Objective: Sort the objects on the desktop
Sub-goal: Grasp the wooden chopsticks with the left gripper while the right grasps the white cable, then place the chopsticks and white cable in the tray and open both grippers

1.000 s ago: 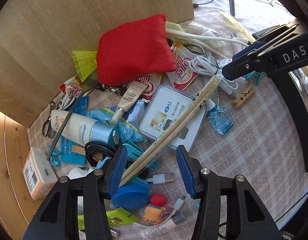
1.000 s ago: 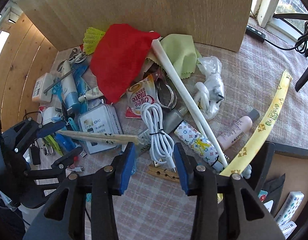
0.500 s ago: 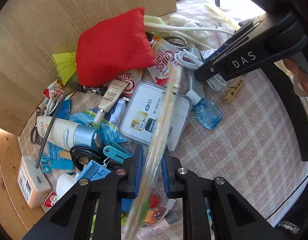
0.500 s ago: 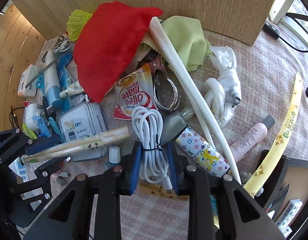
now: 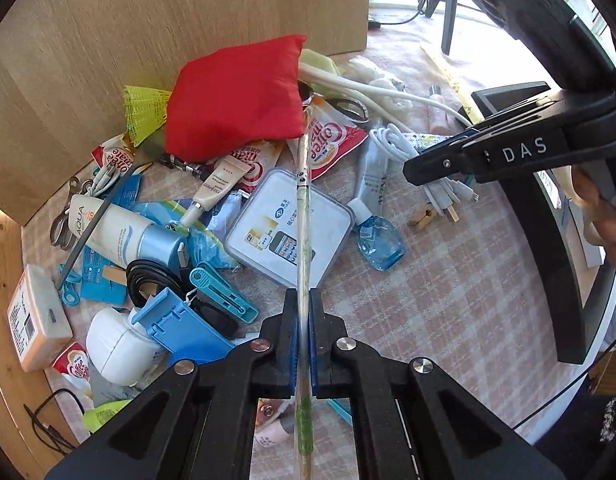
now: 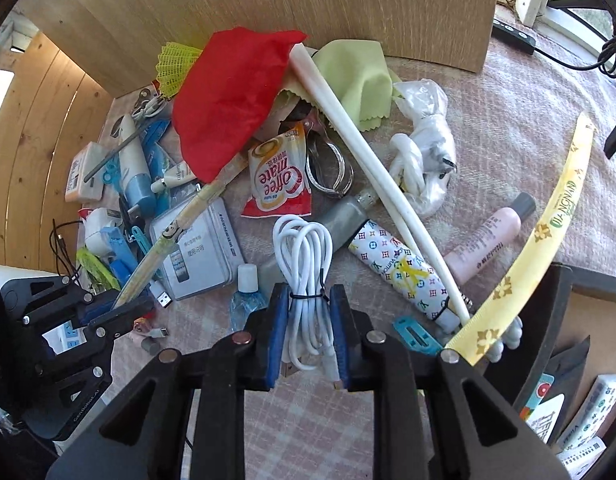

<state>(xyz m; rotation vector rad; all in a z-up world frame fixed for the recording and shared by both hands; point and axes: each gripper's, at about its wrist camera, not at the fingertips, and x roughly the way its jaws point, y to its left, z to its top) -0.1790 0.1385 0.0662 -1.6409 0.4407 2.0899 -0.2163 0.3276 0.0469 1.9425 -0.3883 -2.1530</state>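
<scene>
Left wrist view: the left gripper [image 5: 303, 334] pinches wrapped chopsticks [image 5: 302, 216] above a white tin [image 5: 289, 226]. Right gripper [image 6: 308, 334] squeezes a coiled white cable [image 6: 303, 264], seemingly just clear of the checked cloth [image 6: 508, 128].

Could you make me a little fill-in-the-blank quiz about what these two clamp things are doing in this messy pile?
1. The left gripper is shut on wrapped ____.
2. The right gripper is shut on a coiled white ____.
3. The big soft pouch by the wooden board is ____ in colour.
4. The sachet beside the pouch reads "Coffee ____".

Missing words: chopsticks; cable; red; mate
</scene>
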